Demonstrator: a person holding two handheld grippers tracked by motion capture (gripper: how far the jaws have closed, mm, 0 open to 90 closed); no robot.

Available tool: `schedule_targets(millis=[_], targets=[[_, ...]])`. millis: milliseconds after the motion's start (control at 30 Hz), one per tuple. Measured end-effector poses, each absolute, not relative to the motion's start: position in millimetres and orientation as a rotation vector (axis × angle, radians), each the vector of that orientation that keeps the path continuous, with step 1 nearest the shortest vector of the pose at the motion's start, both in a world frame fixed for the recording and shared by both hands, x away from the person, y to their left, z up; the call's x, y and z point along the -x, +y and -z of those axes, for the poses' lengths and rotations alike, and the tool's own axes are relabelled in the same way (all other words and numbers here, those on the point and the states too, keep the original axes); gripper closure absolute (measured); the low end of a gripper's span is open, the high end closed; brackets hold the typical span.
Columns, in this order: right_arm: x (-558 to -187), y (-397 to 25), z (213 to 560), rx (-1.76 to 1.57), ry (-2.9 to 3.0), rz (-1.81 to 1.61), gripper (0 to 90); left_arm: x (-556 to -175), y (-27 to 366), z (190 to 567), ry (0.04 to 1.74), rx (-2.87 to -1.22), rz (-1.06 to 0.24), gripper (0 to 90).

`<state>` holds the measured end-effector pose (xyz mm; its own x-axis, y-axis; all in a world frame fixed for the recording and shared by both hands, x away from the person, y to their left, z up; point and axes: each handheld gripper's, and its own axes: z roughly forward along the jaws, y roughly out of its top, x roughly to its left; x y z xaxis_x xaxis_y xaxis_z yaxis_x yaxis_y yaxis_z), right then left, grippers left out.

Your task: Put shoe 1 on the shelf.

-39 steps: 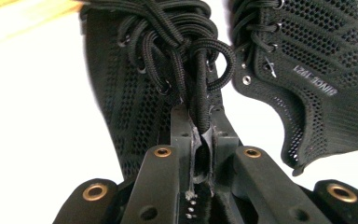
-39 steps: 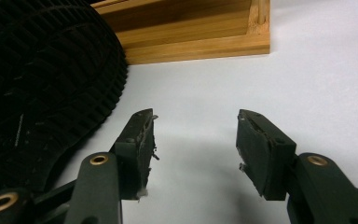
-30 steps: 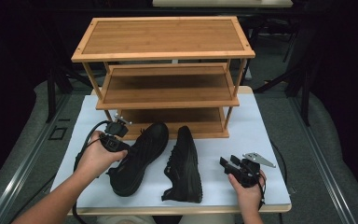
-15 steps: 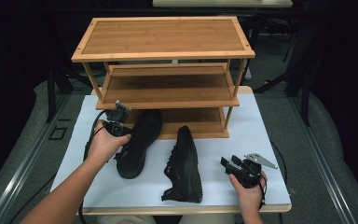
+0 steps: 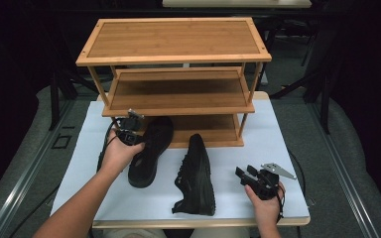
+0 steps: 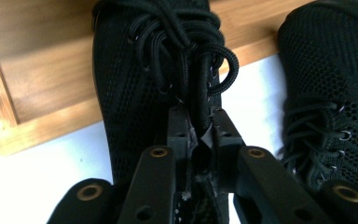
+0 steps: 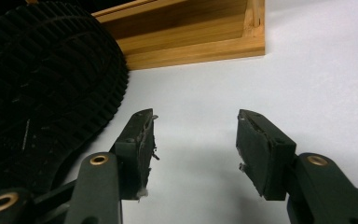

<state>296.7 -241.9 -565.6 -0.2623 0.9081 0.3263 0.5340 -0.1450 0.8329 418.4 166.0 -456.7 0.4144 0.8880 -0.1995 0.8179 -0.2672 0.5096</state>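
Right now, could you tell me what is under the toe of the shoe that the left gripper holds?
The shoe, pinched at its tongue by the left gripper, has its toe over the rack's bottom shelf. Whether the toe touches the wood is hidden beneath it.

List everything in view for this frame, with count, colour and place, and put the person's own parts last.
Shoe rack: 1, light brown wood, three shelves, at the far side of the table.
Table: 1, white top.
Left shoe: 1, black mesh with black laces, toe over the front edge of the bottom shelf, held by the left tool.
Right shoe: 1, black, lying on its side on the table in front of the rack; its ridged sole shows in the right gripper view.
Left tool: 1, black, jaws shut on the left shoe near its laces, held in the left hand.
Right tool: 1, black, jaws open and empty above the table, held in the right hand.
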Motion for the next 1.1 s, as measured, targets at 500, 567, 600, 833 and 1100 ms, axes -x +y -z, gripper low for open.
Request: schedule_targets(millis=[500, 567, 600, 833, 1100], targets=[[-295.9, -241.0, 565.0, -1.608, 1.760, -1.380, 46.1, -344.2, 210.2, 430.0, 1.006, -1.889, -0.325, 58.4], [-296.0, -240.8, 565.2, -1.608, 1.758, -1.379, 46.1, -331.7, 219.3, 433.4, 0.961, -1.833, -0.332, 55.9], [-295.9, -240.7, 565.1, -1.608, 1.759, -1.379, 46.1, -325.4, 224.5, 436.4, 0.947, -1.807, -0.343, 54.5], [-295.5, -238.9, 565.3, -1.606, 1.760, -1.375, 46.1, -288.2, 252.5, 465.0, 0.967, -1.733, -0.467, 46.9], [-295.5, -239.4, 565.5, -1.619, 1.769, -1.362, 46.1, -268.6, 262.4, 509.1, 0.972, -1.723, -0.453, 57.2]])
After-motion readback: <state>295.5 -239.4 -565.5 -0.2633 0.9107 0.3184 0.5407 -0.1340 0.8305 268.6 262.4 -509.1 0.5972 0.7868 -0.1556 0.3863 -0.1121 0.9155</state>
